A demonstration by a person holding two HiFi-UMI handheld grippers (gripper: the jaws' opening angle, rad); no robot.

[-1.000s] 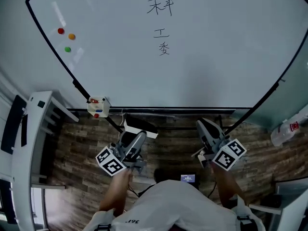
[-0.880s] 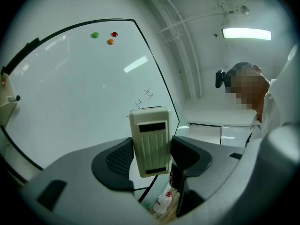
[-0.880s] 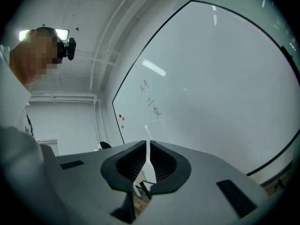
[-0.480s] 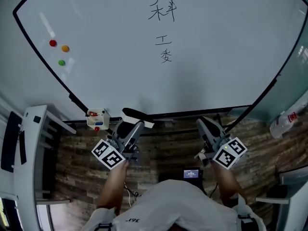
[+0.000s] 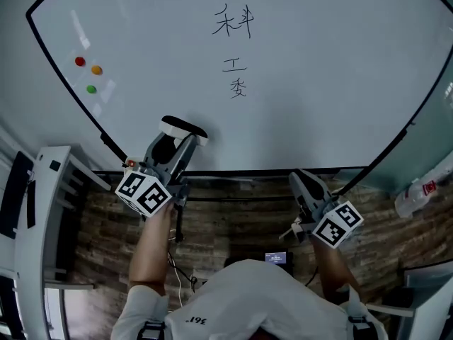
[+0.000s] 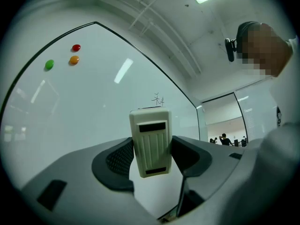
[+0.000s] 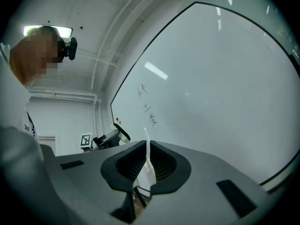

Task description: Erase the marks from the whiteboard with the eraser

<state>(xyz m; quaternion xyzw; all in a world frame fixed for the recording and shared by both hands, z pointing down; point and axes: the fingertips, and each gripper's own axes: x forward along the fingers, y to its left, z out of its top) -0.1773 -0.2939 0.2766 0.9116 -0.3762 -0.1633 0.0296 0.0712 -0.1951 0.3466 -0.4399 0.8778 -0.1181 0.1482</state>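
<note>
left gripper [image 5: 175, 142] clamps eraser [image 6: 150, 143] near lower edge of whiteboard [image 5: 340, 83], below marks [image 5: 234, 48] | right gripper [image 7: 147, 167] closed on thin white strip [image 7: 146, 146] | risk: eraser may twist when pressed, leaving smears

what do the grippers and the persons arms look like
Both the left gripper and right gripper have grey moulded bodies with black ribbed pads. Each carries a white cube printed with black square markers. A dark cable hangs under the left one. The person wears a white short-sleeved shirt.
</note>
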